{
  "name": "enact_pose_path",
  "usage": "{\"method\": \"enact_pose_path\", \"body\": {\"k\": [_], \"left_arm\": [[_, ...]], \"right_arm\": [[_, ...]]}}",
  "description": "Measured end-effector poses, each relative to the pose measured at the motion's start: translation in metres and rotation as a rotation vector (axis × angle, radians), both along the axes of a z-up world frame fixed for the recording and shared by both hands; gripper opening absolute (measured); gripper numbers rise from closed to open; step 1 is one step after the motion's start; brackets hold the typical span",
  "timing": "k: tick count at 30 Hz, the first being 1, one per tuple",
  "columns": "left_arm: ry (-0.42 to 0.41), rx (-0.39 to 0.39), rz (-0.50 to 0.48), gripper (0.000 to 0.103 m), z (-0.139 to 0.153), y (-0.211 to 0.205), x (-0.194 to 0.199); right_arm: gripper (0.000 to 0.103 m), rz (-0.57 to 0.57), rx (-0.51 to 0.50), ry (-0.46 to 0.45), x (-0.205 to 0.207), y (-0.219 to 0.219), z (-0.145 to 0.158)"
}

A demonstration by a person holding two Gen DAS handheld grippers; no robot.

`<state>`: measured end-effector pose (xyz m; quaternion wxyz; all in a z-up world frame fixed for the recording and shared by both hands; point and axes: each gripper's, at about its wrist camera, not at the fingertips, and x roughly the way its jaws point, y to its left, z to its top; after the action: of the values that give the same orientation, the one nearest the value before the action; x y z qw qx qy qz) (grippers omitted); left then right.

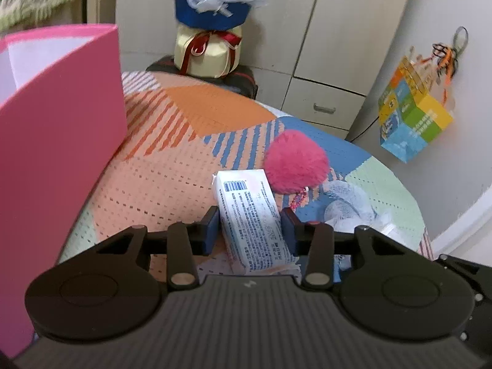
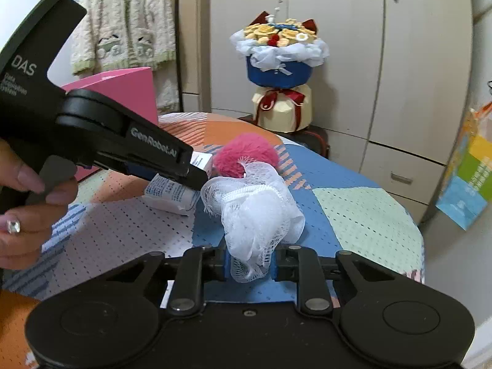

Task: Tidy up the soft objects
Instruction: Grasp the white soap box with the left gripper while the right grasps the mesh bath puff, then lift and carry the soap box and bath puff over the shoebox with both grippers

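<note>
A white tissue pack (image 1: 246, 203) with blue print lies on the patterned tablecloth (image 1: 172, 160). My left gripper (image 1: 249, 230) is shut on it, one blue pad on each long side. In the right wrist view the same gripper (image 2: 196, 178) reaches down onto the pack (image 2: 172, 196), held by a person's hand (image 2: 30, 200). My right gripper (image 2: 249, 264) is shut on the lower end of a white mesh bath pouf (image 2: 255, 209). A fluffy pink pompom (image 1: 295, 161) rests just behind the pack and the pouf (image 1: 350, 206). A tall pink box (image 1: 61, 123) with an open top stands at the left.
A wrapped bouquet (image 2: 279, 70) stands on a dark case beyond the table's far edge, in front of beige cabinets (image 2: 338, 30). A colourful paper bag (image 1: 412, 117) hangs on the right wall. A knitted cardigan (image 2: 126, 24) hangs at the back left. The round table's edge (image 2: 421, 246) curves close on the right.
</note>
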<state>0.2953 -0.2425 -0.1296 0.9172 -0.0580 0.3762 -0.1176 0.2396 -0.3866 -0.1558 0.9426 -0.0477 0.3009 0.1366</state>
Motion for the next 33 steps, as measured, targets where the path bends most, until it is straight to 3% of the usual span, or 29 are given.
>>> {"method": "enact_pose_path", "body": {"k": [16, 33], "left_arm": [[-0.019, -0.023, -0.074, 0.041, 0.013, 0.024, -0.059], [-0.025, -0.02, -0.187, 0.041, 0.027, 0.072, -0.142]], "right_arm": [[0.025, -0.148, 0.07, 0.032, -0.044, 0.017, 0.01], [0.025, -0.172, 0.055, 0.053, -0.12, 0.063, 0.025]]}}
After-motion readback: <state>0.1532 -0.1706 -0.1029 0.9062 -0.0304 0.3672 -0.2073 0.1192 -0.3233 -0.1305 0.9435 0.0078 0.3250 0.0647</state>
